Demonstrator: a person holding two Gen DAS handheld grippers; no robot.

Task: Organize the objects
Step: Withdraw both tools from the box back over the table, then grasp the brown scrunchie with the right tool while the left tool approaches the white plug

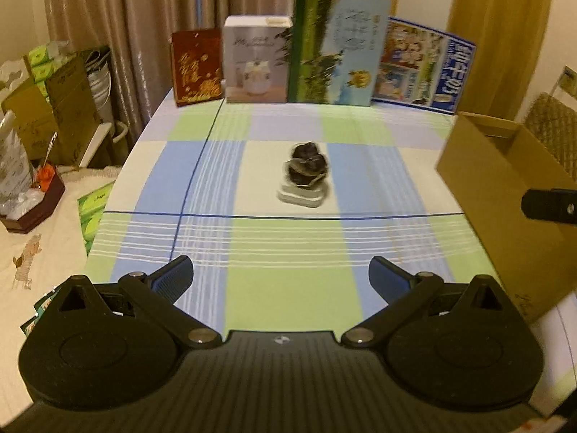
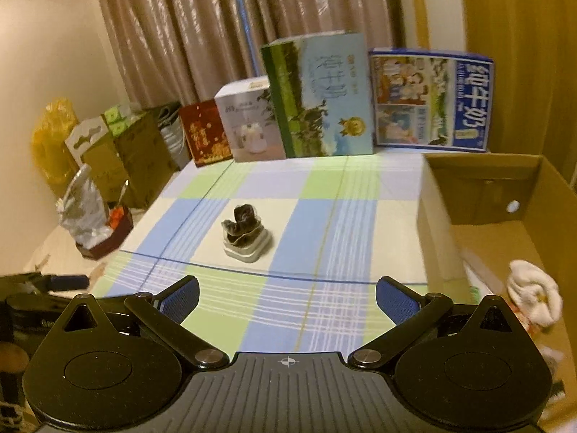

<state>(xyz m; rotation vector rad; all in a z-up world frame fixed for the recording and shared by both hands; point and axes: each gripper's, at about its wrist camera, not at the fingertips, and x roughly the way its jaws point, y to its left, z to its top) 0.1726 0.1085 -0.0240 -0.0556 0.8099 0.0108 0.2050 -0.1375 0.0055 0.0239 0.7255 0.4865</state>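
On the bench's checked cloth [image 1: 288,288], mid-way out, a dark bundle [image 1: 305,166] sits on a white case [image 1: 302,195], both tools (left tool [image 1: 281,278], right tool [image 2: 286,297]) released and empty, so I'd grab low around the case, then drop it in the cardboard box [image 2: 479,187].

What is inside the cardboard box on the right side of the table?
In the cardboard box, a white rolled cloth item lies on the floor near the front. The gripper body and the near wall cover the rest of the floor, so other contents cannot be judged.
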